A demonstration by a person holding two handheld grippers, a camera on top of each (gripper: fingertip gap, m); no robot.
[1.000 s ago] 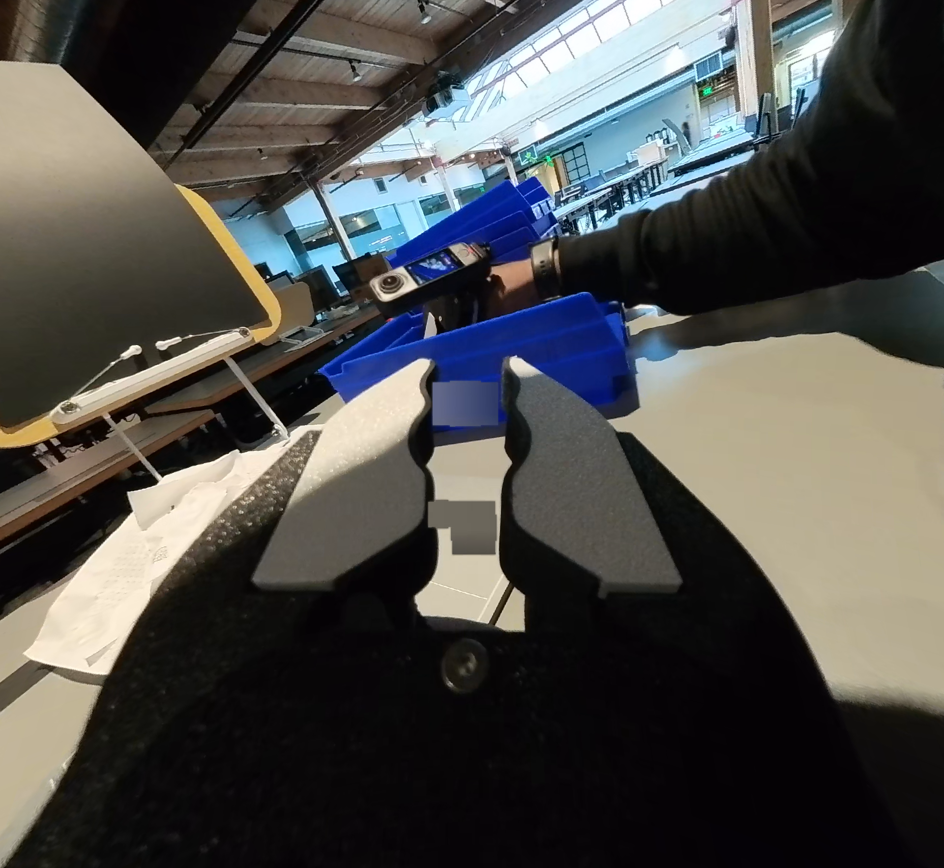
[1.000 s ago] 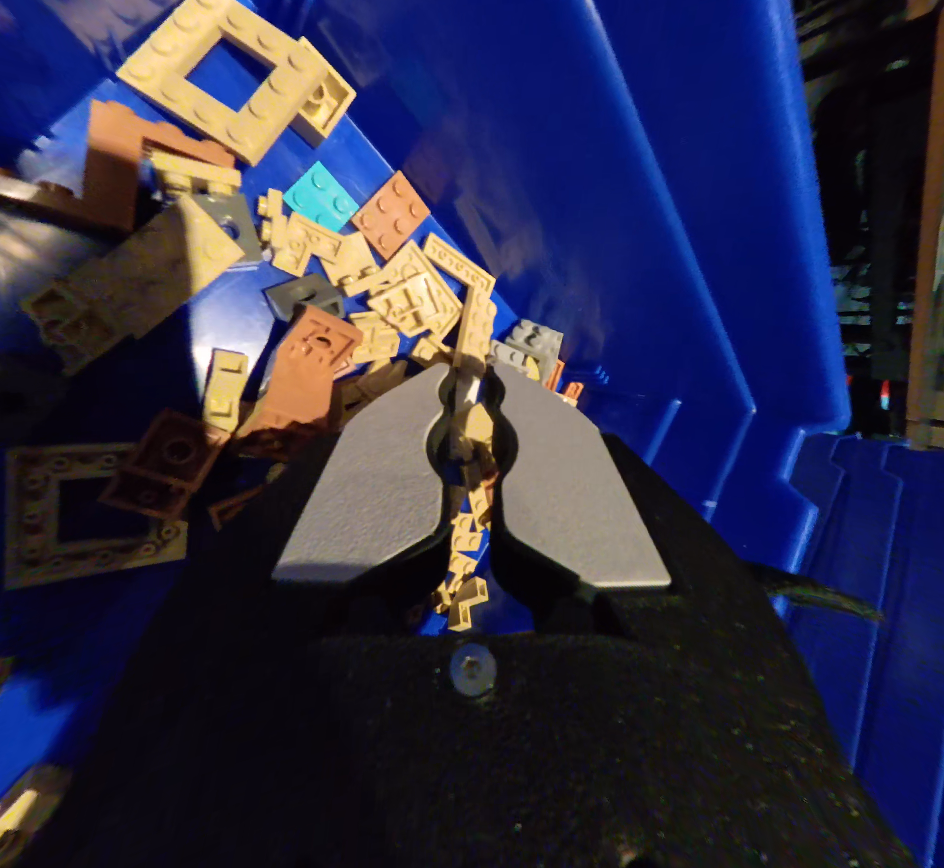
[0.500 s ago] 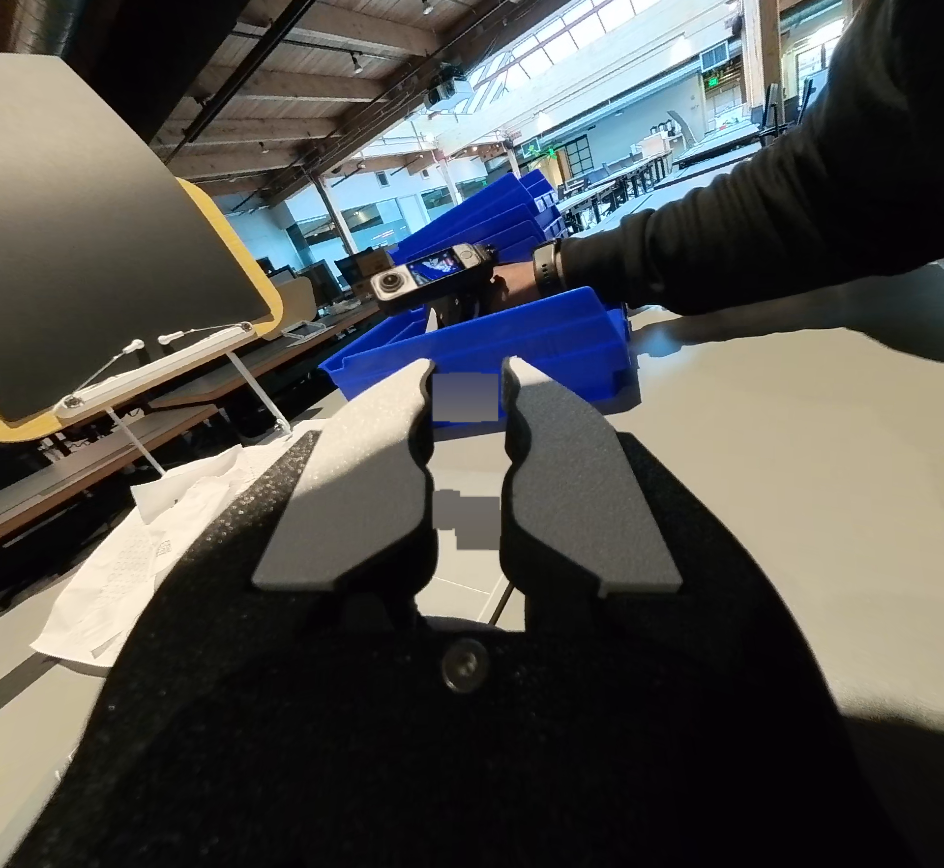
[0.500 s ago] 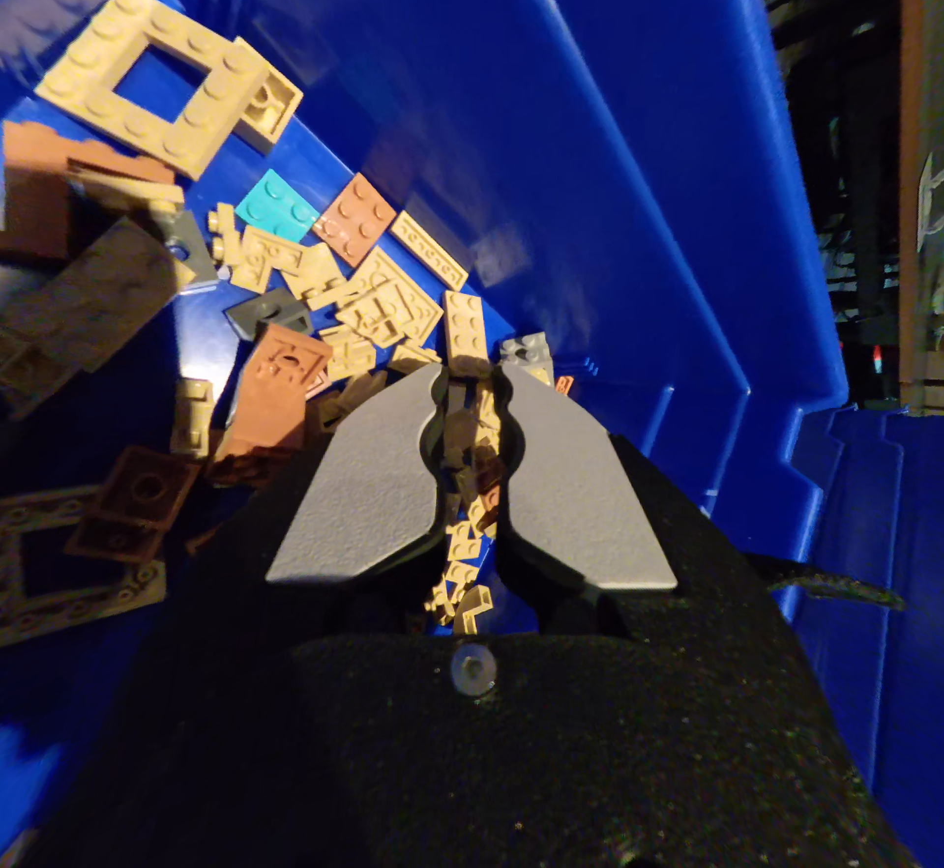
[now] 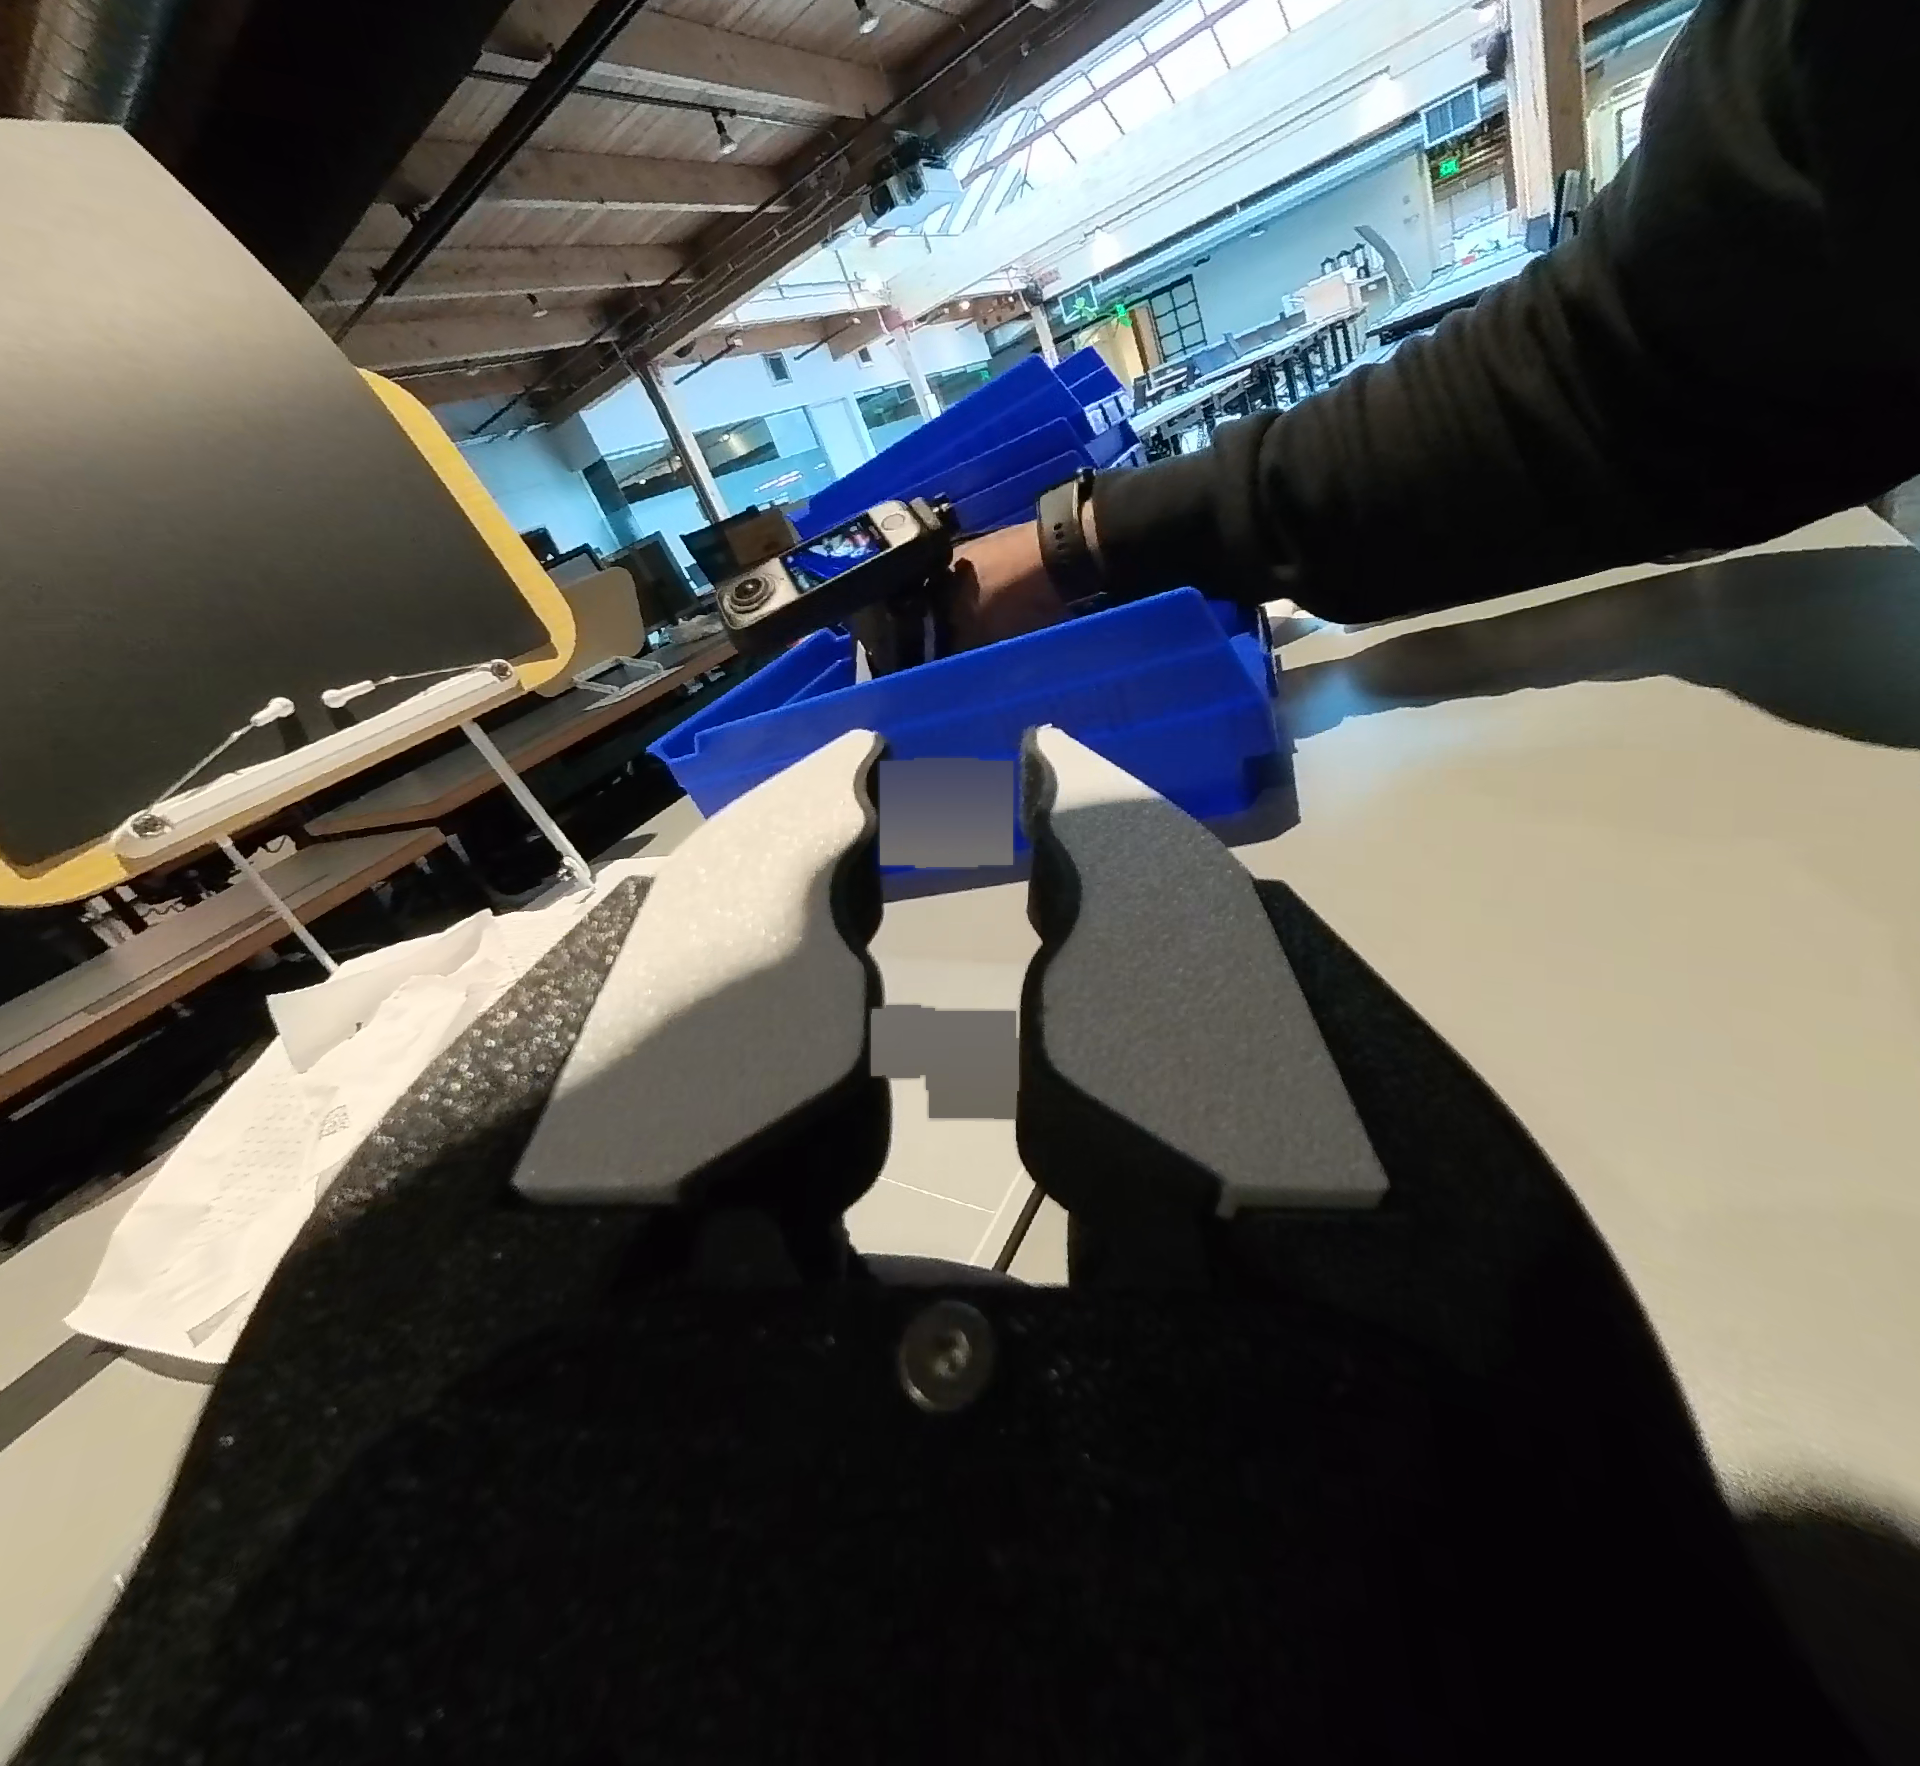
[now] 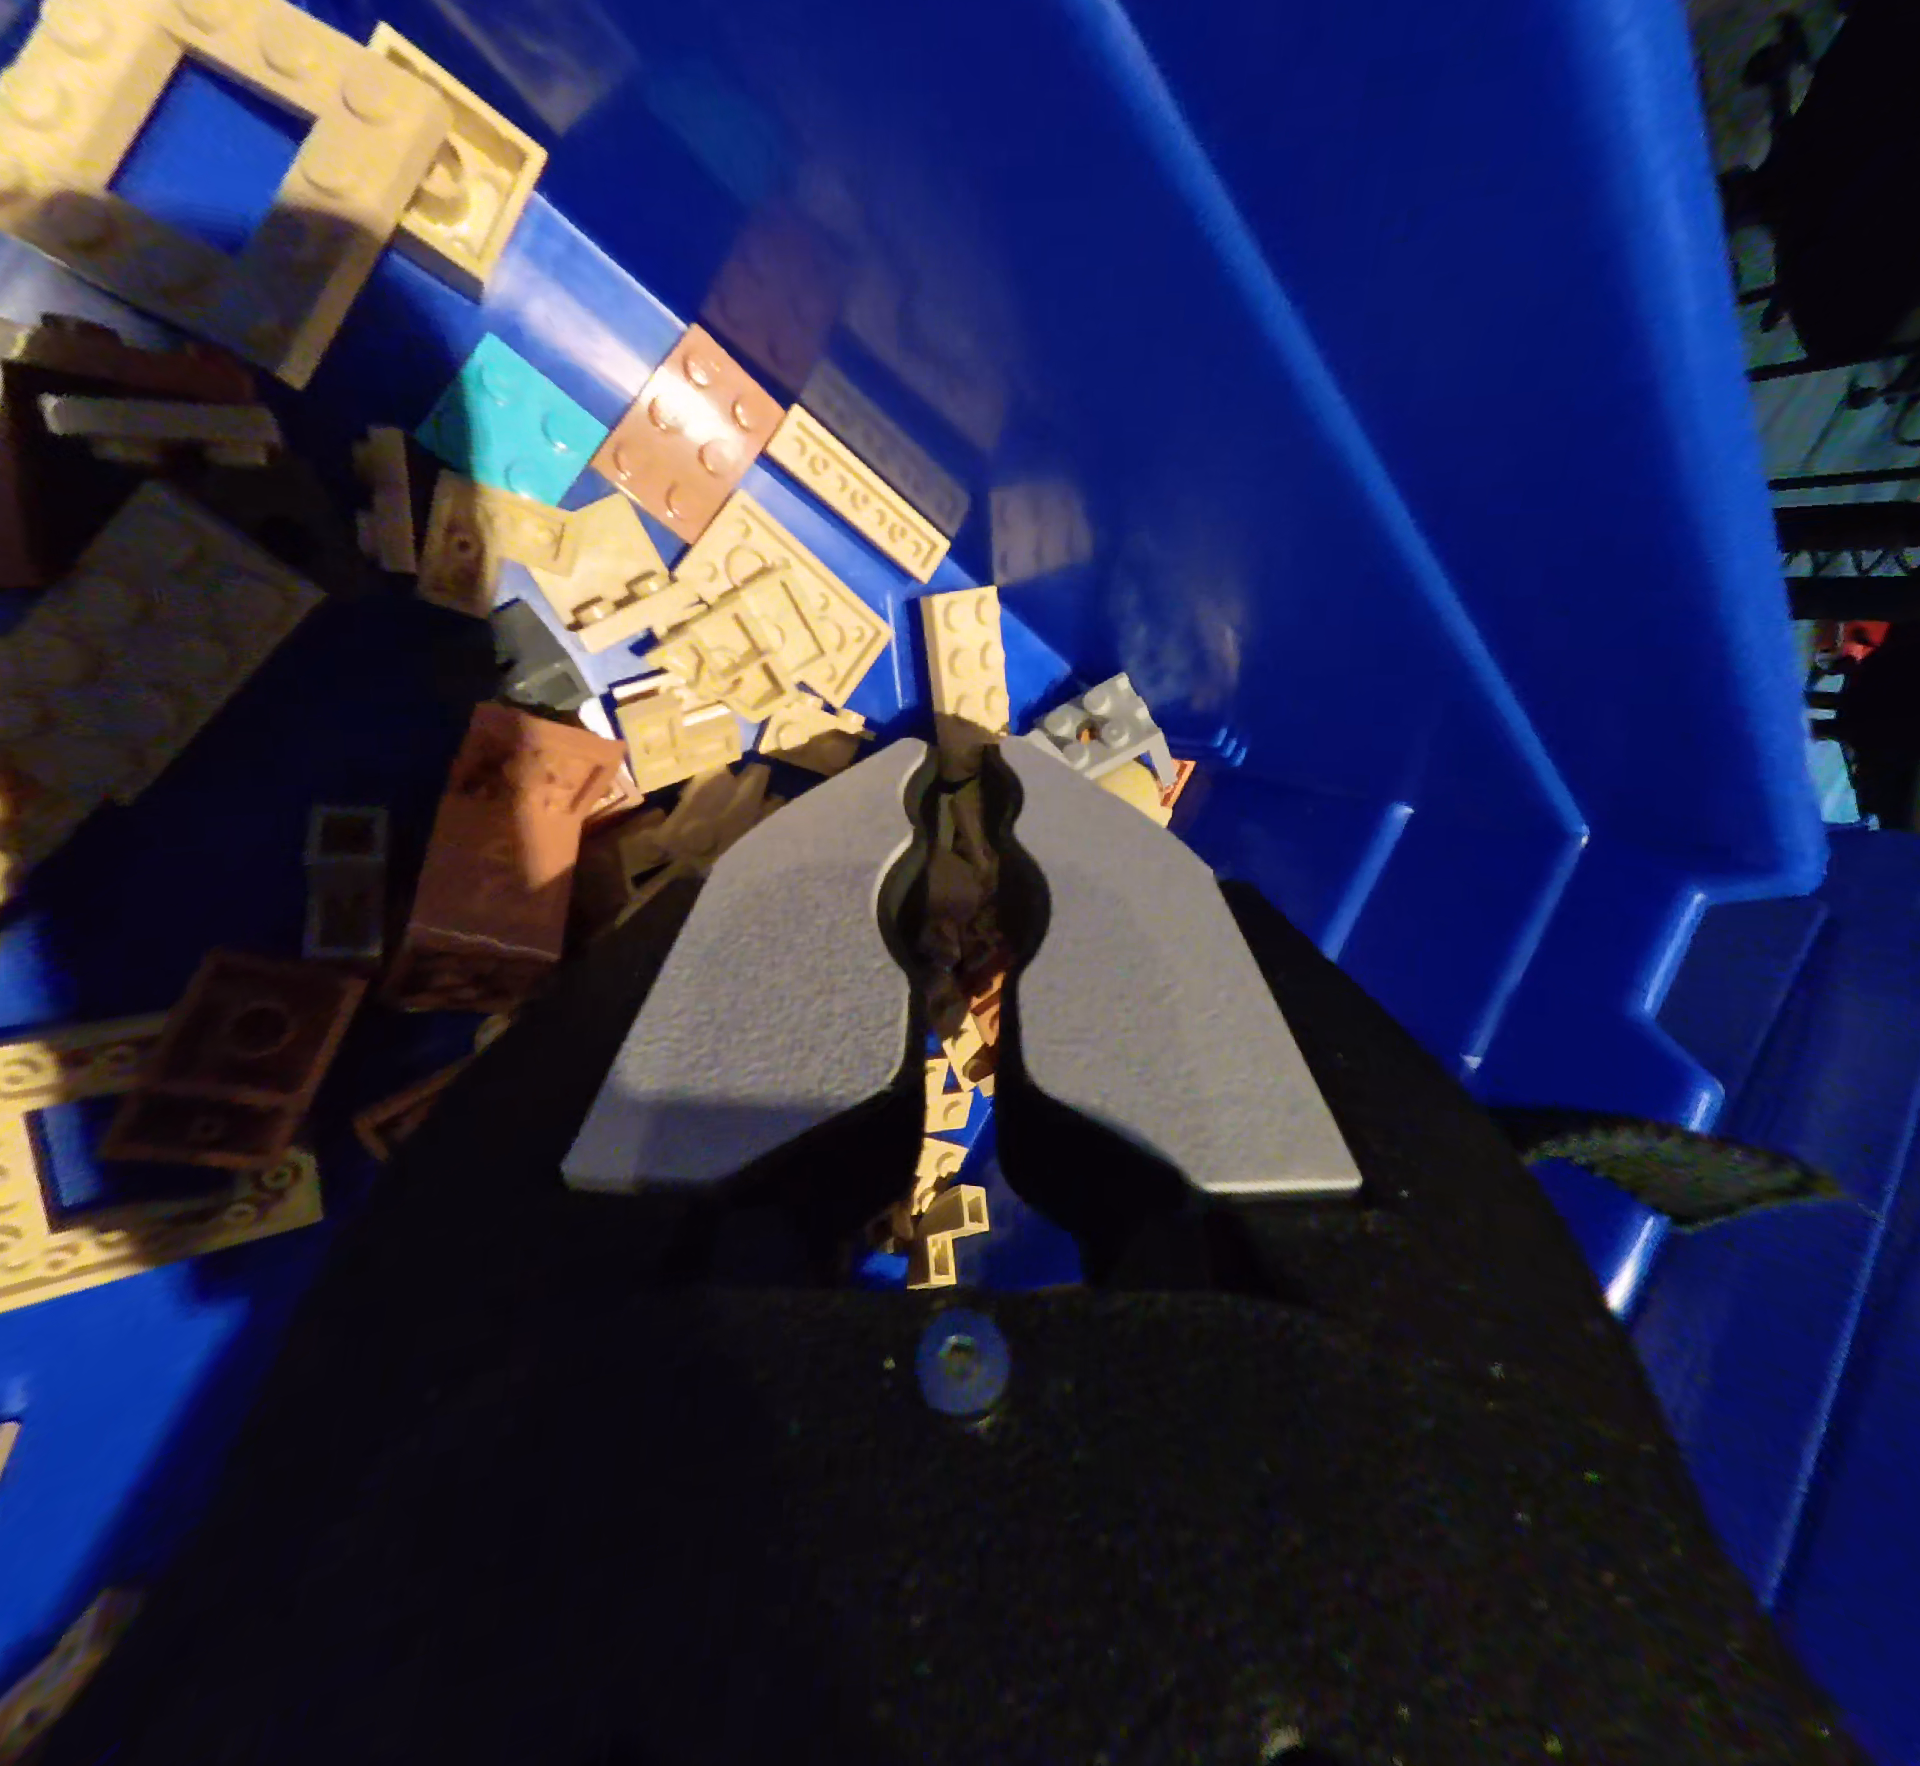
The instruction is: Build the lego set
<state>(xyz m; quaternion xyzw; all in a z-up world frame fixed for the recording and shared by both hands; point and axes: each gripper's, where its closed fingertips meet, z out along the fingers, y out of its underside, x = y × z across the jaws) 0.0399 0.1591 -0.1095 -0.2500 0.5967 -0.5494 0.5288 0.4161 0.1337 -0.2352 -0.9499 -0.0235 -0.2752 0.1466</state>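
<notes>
My right gripper point(image 6: 961, 766) is down inside a blue bin point(image 6: 1143, 262) of loose lego pieces. Its jaws are shut on the lower end of a narrow tan plate point(image 6: 966, 662), which sticks out beyond the tips. Around it lie tan, brown and grey pieces, among them a tan square frame point(image 6: 208, 127), a teal plate point(image 6: 509, 438) and a brown plate point(image 6: 691, 443). My left gripper point(image 5: 951, 766) is open and empty, held above the grey table point(image 5: 1558, 989), short of the bin point(image 5: 1039, 708). The left wrist view also shows the right gripper's camera point(image 5: 831, 573) over the bin.
A person's dark sleeve point(image 5: 1455, 469) reaches over the table into the bin. White paper sheets point(image 5: 312, 1145) lie on the table's left. A black board with a yellow edge point(image 5: 208, 469) leans at the left. More blue bins point(image 5: 987, 438) stand behind.
The right gripper's jaws have closed from a narrow gap onto the tan plate, and the gripper has shifted a little within the bin. The left gripper has barely moved.
</notes>
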